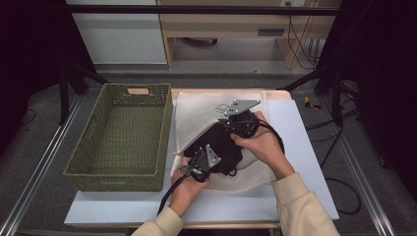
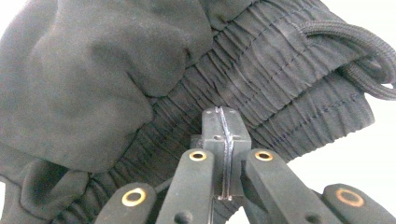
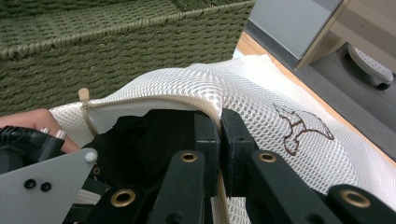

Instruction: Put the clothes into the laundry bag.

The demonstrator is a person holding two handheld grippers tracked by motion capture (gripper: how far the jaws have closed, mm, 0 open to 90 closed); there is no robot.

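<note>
We look down on a pale surface where a person works with a gripper in each hand. A deep green woven basket sits at its left side, just beside a cream mesh laundry bag that lies in the middle. Black gathered trousers sit at the bag's open mouth, partly inside it. The left gripper is near the bottom edge of the bag; its fingers are pressed together, clamped on the trousers' elastic waistband, with the drawstring cord looping beside it. The right gripper is above the trousers, its fingers clamped on the bag's zipped rim, holding the mouth up.
</note>
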